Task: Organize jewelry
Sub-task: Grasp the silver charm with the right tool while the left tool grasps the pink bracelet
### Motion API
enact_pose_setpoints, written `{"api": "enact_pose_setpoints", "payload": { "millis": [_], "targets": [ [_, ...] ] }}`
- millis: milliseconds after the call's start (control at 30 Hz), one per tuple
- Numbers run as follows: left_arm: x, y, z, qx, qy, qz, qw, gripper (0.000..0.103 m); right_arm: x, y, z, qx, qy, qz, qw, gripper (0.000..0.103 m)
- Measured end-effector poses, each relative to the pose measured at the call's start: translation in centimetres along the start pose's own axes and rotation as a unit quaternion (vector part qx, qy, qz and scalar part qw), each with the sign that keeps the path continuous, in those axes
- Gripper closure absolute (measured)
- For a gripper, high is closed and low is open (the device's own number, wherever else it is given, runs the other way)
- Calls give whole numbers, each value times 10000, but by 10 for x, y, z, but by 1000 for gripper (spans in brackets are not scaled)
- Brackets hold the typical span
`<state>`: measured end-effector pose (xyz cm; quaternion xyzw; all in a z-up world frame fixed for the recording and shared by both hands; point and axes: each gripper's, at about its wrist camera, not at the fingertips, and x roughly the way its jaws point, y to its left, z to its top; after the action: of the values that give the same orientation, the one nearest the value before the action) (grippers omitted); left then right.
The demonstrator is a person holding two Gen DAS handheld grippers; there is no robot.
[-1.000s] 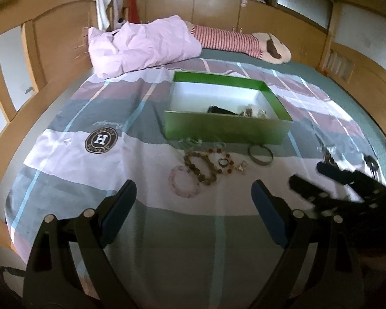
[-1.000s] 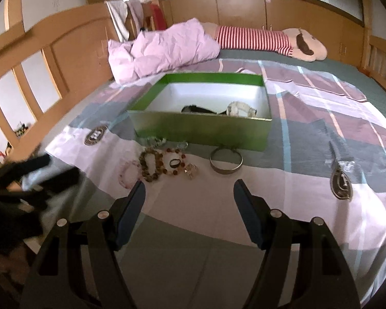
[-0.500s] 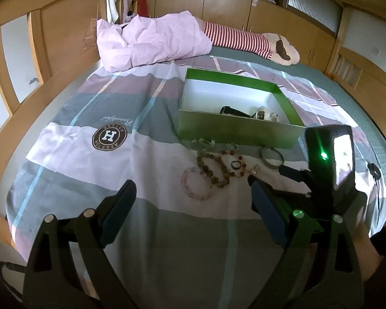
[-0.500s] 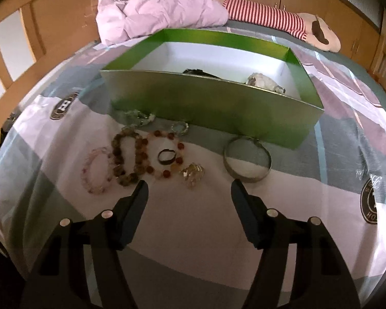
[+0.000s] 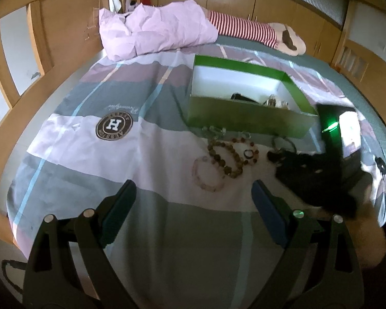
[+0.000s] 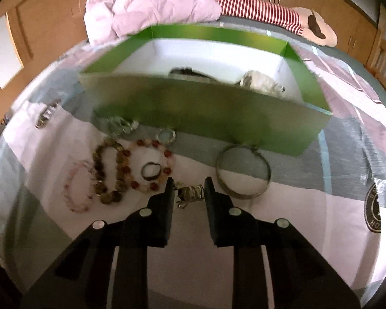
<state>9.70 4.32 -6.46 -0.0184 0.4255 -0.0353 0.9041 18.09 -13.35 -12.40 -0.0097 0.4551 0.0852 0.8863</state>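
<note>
Jewelry lies on the bedsheet in front of a green box (image 6: 205,108) (image 5: 244,118): a brown bead bracelet (image 6: 108,170) (image 5: 224,159), a red bead bracelet (image 6: 167,154), a pink bracelet (image 6: 77,188) (image 5: 207,175), a dark ring (image 6: 151,171) and a silver bangle (image 6: 244,195). My right gripper (image 6: 189,193) is low over the sheet. Its jaws are closing on a small metal trinket (image 6: 190,193), and the pads touch its sides. In the left wrist view the right gripper (image 5: 272,155) is a dark blur. My left gripper (image 5: 193,190) hangs open and empty short of the bracelets.
The box holds a dark piece (image 6: 187,73) and a pale one (image 6: 260,83). A clear crystal piece (image 6: 121,126) and a small pale ring (image 6: 166,136) lie by its front wall. A pink quilt (image 5: 154,31) and a striped plush (image 5: 244,29) lie behind. Wooden bed rails (image 5: 64,25) surround the mattress.
My right gripper came forward and down to the jewelry, and its jaws narrowed from wide to close around the trinket. The left gripper stayed open and almost still.
</note>
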Motion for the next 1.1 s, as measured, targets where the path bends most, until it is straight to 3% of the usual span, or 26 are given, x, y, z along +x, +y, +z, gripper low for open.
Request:
{"api": "enact_pose_setpoints", "payload": {
  "millis": [267, 367, 467, 600, 767, 833, 900, 1000, 1100],
  "targets": [
    [35, -14, -8, 150, 320, 38, 9994, 14, -85, -18, 3, 204, -677, 419, 9966, 79],
    [53, -22, -11, 218, 496, 21, 9985, 28, -101, -27, 6, 313, -777, 563, 9949, 79],
    [72, -33, -15, 395, 575, 49, 9976, 33, -108, -31, 7, 324, -855, 591, 9941, 79],
    [93, -49, -17, 757, 655, 230, 9947, 49, -111, -34, 6, 313, -836, 682, 9937, 79],
    [113, -52, -13, 778, 764, 399, 9932, 56, -114, -38, 5, 319, -880, 685, 9932, 79],
    [115, -49, -10, 648, 787, 413, 9939, 68, -117, -41, 4, 342, -887, 689, 9931, 79],
    [114, -46, -7, 586, 826, 462, 9938, 95, -119, -42, 3, 351, -910, 673, 9930, 79],
    [106, -41, -7, 503, 872, 284, 9945, 96, -124, -44, 2, 337, -946, 671, 9927, 79],
    [83, -38, -3, 491, 661, 97, 9966, 96, -129, -45, 2, 340, -1011, 670, 9920, 79]
  ]
}}
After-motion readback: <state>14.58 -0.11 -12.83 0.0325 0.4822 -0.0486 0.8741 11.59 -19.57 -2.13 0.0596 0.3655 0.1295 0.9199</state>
